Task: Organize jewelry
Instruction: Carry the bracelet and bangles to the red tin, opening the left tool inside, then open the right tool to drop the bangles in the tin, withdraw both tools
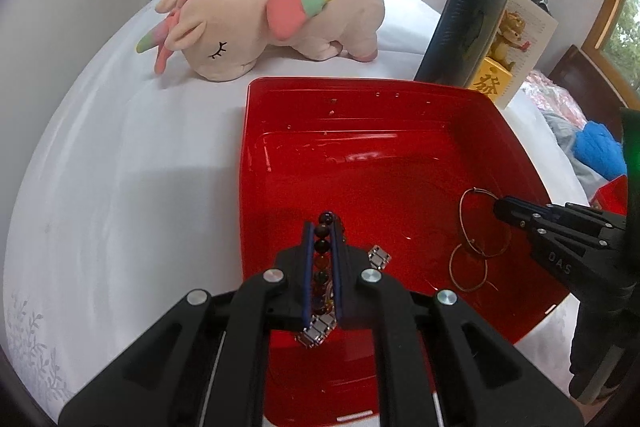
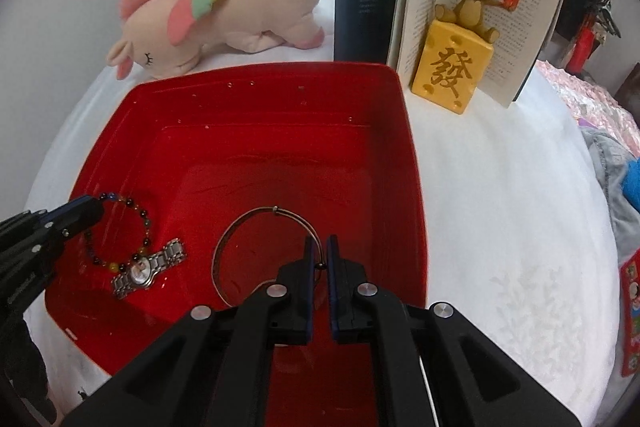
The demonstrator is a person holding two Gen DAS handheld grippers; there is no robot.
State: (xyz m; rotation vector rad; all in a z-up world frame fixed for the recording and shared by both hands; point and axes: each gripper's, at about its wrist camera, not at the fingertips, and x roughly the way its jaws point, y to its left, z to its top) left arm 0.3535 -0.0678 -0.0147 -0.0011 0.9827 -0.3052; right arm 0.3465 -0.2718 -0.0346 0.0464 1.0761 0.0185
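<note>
Left gripper [image 1: 323, 227] pinches the bead bracelet [image 2: 120, 227] over the red tray [image 1: 360, 87]; the watch [image 2: 150, 267] lies just beneath it. Right gripper [image 2: 319, 247], jaws narrow, straddles the wire bangle [image 2: 256, 215] ahead of it; firm grip unclear. Risks: beads snag the watch on lifting; thin bangle slips free.

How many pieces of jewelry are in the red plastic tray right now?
3, maybe 4. The dark beaded bracelet sits at the tray's left, pinched by the left gripper. The silver metal watch lies beside it. The thin wire bangle sits in the right gripper; the left view suggests a second ring.
</note>
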